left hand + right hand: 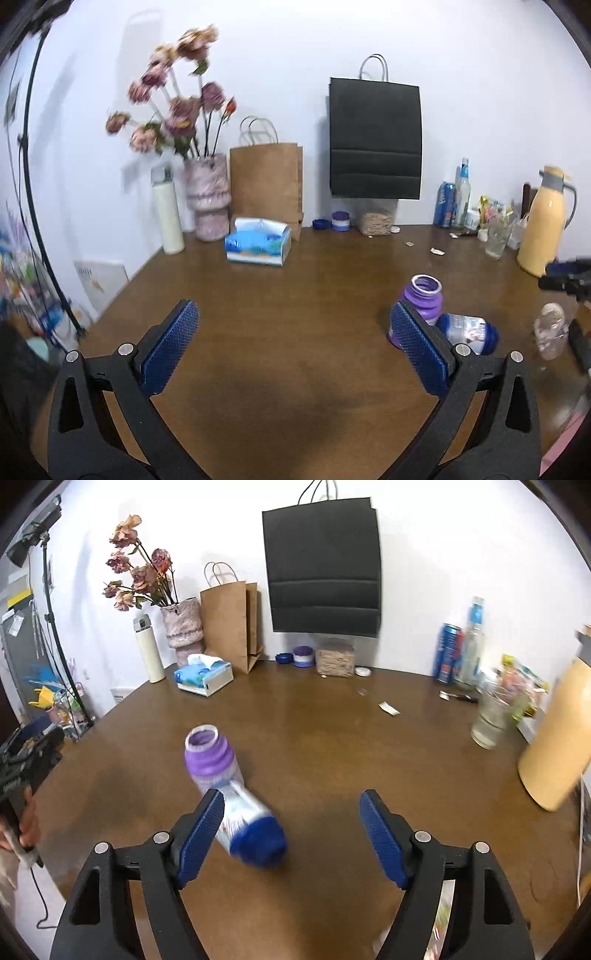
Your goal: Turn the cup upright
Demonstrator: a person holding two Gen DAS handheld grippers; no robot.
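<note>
A cup (255,830) with a blue end and a printed clear body lies on its side on the brown table (332,738). Its blue end points toward the right wrist camera. A purple cup (210,757) stands upright right behind it, mouth open upward, touching or nearly touching it. My right gripper (291,797) is open, and the lying cup rests just inside its left finger. In the left wrist view my left gripper (291,310) is open and holds nothing. The purple cup (424,299) and the lying cup (467,332) sit just beyond its right finger.
Along the back wall stand a white flask (149,653), a vase of flowers (183,627), a tissue box (205,675), a brown bag (231,624) and a black bag (323,568). At the right are cans, a glass (491,720) and a yellow jug (557,738).
</note>
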